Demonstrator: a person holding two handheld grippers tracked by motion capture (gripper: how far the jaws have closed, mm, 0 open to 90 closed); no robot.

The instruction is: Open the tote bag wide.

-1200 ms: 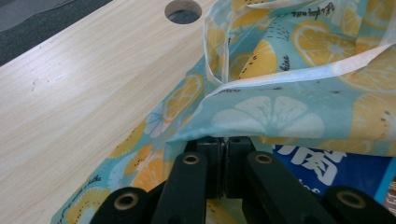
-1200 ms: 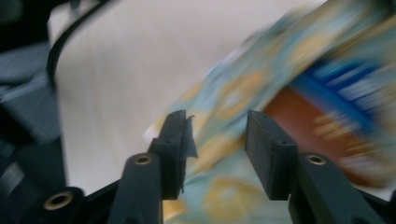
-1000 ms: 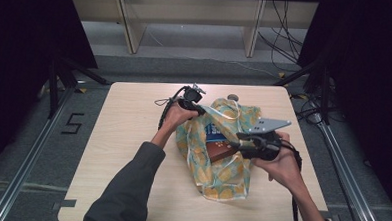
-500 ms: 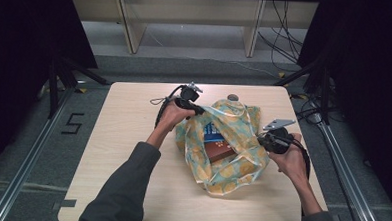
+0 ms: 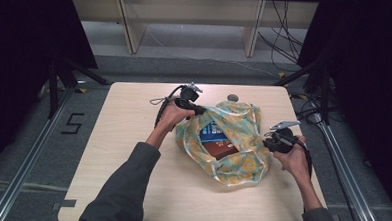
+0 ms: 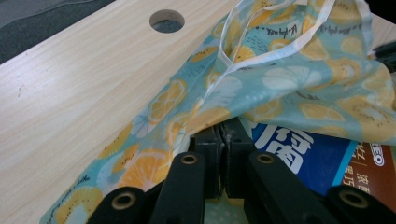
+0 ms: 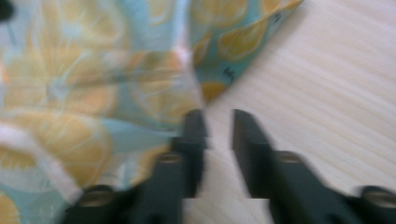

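So the table (image 5: 130,187) carries the fruit-print bag (image 5: 241,165) mid-right, long axis from far-left to near-right. Left gripper (image 6: 223,140) is clamped on the bag's far rim; right gripper (image 7: 218,122), jaws narrowly parted and empty, sits just beside its right edge, bag lying leftward.

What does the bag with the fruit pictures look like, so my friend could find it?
Look at the pale wooden table; the bag lies right of its middle, between the person's two hands. It is floppy, light blue with orange and lemon slices printed all over, and its open mouth shows a blue and brown packet inside. The left tongs pinch its edge.
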